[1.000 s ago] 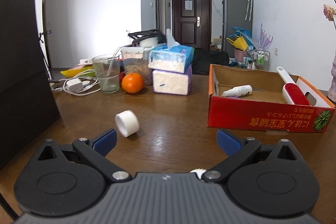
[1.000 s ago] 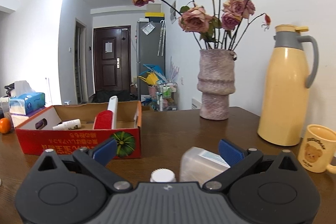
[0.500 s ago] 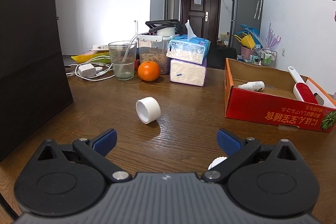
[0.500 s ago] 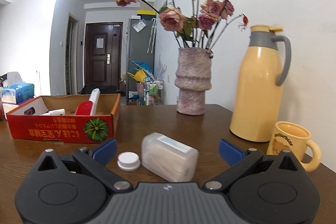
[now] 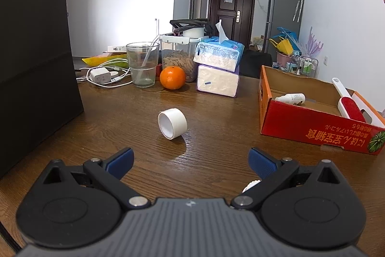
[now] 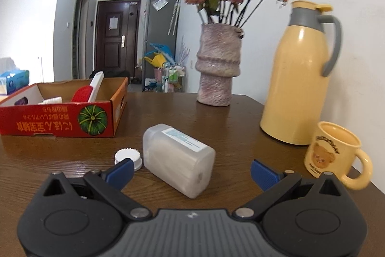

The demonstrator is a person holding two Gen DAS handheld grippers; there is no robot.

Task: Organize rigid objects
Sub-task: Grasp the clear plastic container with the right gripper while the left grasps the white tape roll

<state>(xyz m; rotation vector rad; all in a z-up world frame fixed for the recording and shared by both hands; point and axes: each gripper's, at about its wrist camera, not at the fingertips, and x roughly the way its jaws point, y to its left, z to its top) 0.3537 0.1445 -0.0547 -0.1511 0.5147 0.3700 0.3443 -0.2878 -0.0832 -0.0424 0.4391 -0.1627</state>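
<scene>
The left tool [image 5: 190,161] was spread wide and held nothing, low over the counter [image 5: 216,136]. The cap [image 5: 172,123], a short white plastic cylinder, lay on its side well left of the red box [image 5: 312,122], straight ahead of the tool and clear of its fingers. Its open mouth faced the camera and a little left, so its short axis ran roughly toward and away from the tool. It looked light, stiff and smooth, and likely to roll if nudged on its curved wall; a grip across the rim and closed end, or squarely across its width, would probably hold it best.

The box already held a small bottle [image 5: 291,98] and a lint roller [image 5: 349,105].

The right tool [image 6: 191,171] was likewise spread and empty. The jar [image 6: 178,158], a translucent squarish plastic container full of something pale, lay on its side just right of the box and near its front corner, its near end between the blue fingers [image 6: 120,171] without visibly touching them. Its long axis ran from near right to far left, the labelled face up. It seemed rigid, fairly light and slick; its flat sides near the middle would suit the pinch. A ridged white lid [image 6: 127,157] lay flat just at its left.
</scene>
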